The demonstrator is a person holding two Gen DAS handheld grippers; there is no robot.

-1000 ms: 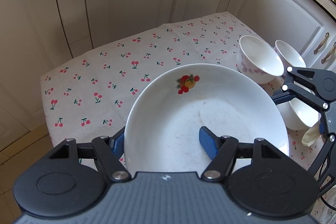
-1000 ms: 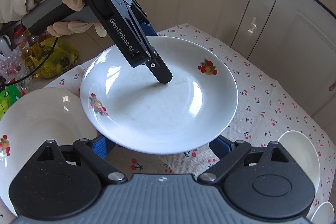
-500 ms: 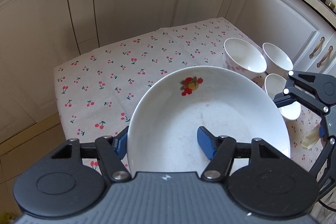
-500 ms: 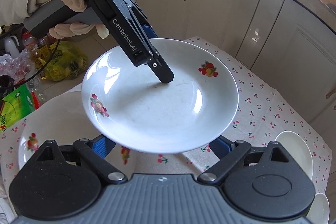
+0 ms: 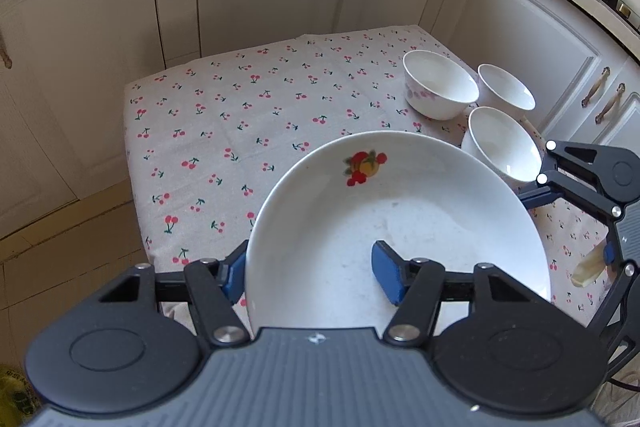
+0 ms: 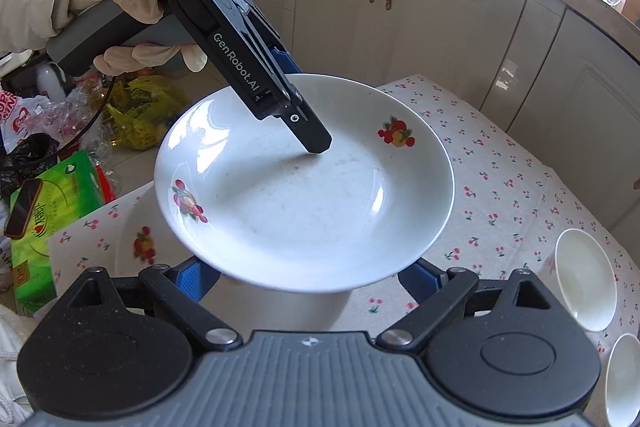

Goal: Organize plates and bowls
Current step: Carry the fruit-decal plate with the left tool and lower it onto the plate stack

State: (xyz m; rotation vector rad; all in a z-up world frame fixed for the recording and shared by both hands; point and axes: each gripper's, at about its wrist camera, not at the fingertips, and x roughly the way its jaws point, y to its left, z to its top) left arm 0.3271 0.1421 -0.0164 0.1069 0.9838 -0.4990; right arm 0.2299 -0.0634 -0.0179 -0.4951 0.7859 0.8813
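While left hand-held gripper (image 5: 310, 273) clenches round glossy white plate (image 5: 400, 227), right hand-held gripper (image 6: 308, 277) gapes beneath.

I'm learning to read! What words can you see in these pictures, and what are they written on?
"DAS", with "Data Acquisition System" in small print beneath: on top of the left tool.
"GenRobot.AI": along the side of that same tool.
Green box on the floor: has printing, too blurred to read.
Red and white bag: letters cut off, unreadable.
Plate, bowls and cherry tablecloth: pictures only, no words.
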